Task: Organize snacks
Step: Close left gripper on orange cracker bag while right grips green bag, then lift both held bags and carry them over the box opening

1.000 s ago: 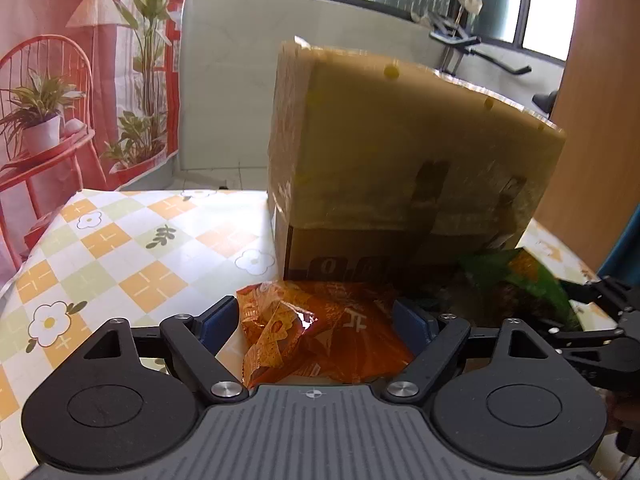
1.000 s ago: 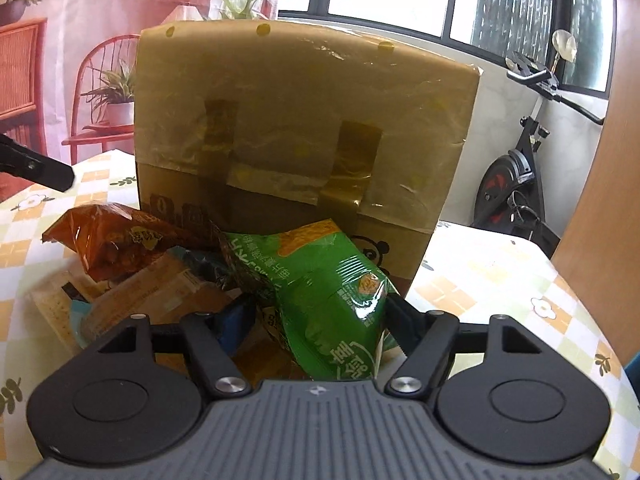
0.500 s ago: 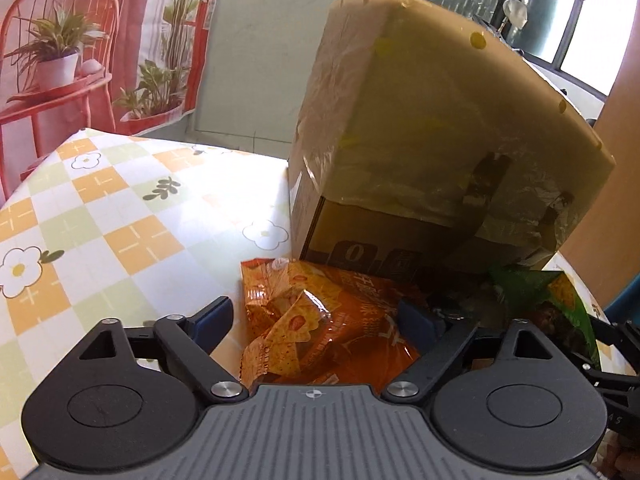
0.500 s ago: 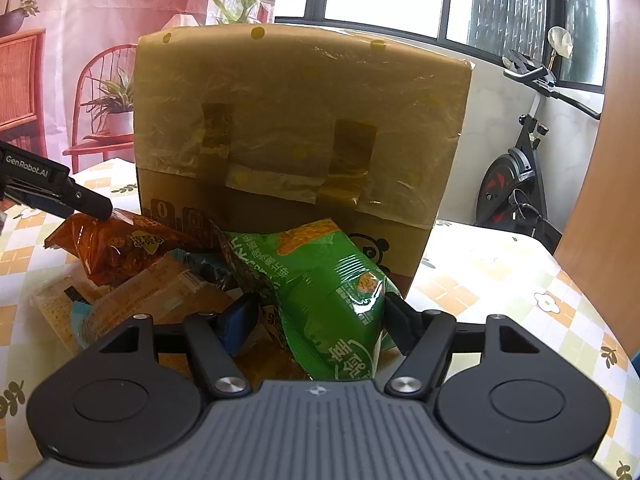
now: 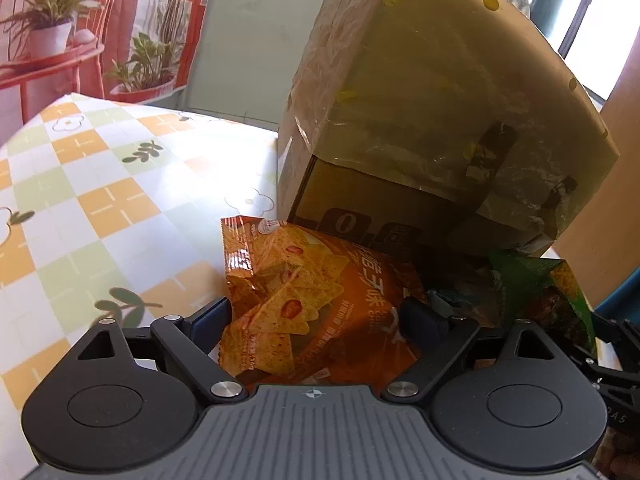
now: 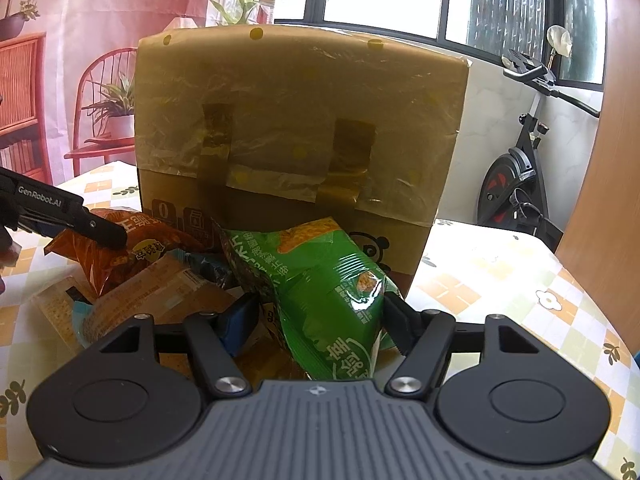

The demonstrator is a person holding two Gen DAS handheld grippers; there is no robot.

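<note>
Since the earlier frame the left tongs (image 5: pixel 316 314) have sunk lower over the orange chip bag (image 5: pixel 304 304), and their jaws, after widening, have just been closing a little with the bag between them; whether the pads press it I cannot tell. The right tongs (image 6: pixel 316 314) have kept their place, clenched on the green snack bag (image 6: pixel 320 292), both pads against its sides. The orange bag lies on the worktop (image 5: pixel 100 208) just in front of the taped cardboard box (image 5: pixel 432 120); the green bag stands tilted before the same box. Between the two bags lies a tan wrapped packet (image 6: pixel 152 296). An exercise bike (image 6: pixel 524 168) stands behind, by the window
</note>
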